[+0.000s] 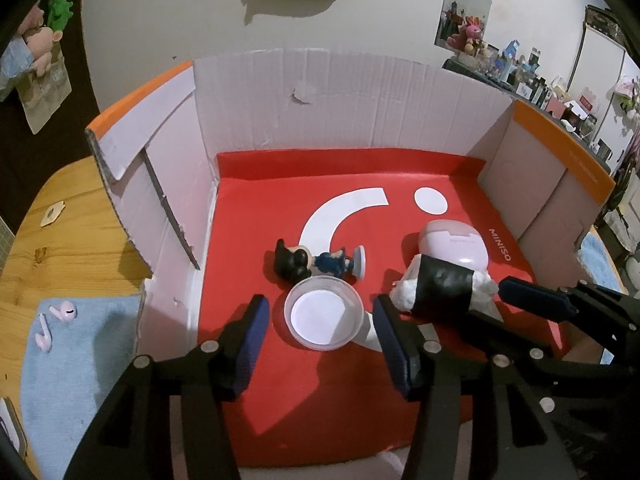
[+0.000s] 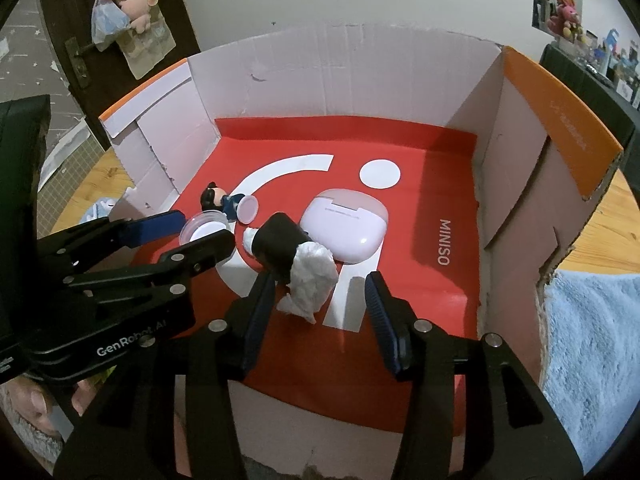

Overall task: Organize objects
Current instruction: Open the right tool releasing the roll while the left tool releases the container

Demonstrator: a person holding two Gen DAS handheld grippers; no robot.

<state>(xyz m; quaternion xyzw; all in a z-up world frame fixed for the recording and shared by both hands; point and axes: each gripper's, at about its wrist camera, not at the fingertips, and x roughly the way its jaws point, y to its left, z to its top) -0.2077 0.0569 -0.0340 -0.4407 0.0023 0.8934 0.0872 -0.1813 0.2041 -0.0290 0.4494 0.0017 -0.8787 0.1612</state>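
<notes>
**Both grippers released over the box**

A cardboard box (image 1: 328, 92) with white inner walls and orange flaps sits on a wooden table (image 1: 64, 216). A red sheet (image 1: 400, 216) with a white logo lines its floor.

The left gripper (image 1: 320, 320) hangs over the near part of the box with its jaws apart and nothing pressed between the pads. A small round clear dish (image 1: 325, 312) lies on the red sheet between its fingers, touched by neither. Just behind the dish, a small toy figure (image 1: 316, 262) with black hair and blue clothes lies on its side, its round base pointing right.

The right gripper (image 2: 320, 308) also stands with its jaws apart, gripping nothing. A white wad wrapped in a black band (image 2: 296, 256), shaped like a rice ball, rests on the sheet just ahead of its fingers; its white end lies beside the left finger, and I cannot tell if they touch. The wad leans against a pink earbud case (image 2: 344, 228) lying shut behind it.

Outside the box, on the left, two pink earbuds (image 1: 54, 326) lie on a light blue towel (image 1: 92, 380) spread on the table. Another blue towel (image 2: 592, 344) lies to the right of the box.
</notes>
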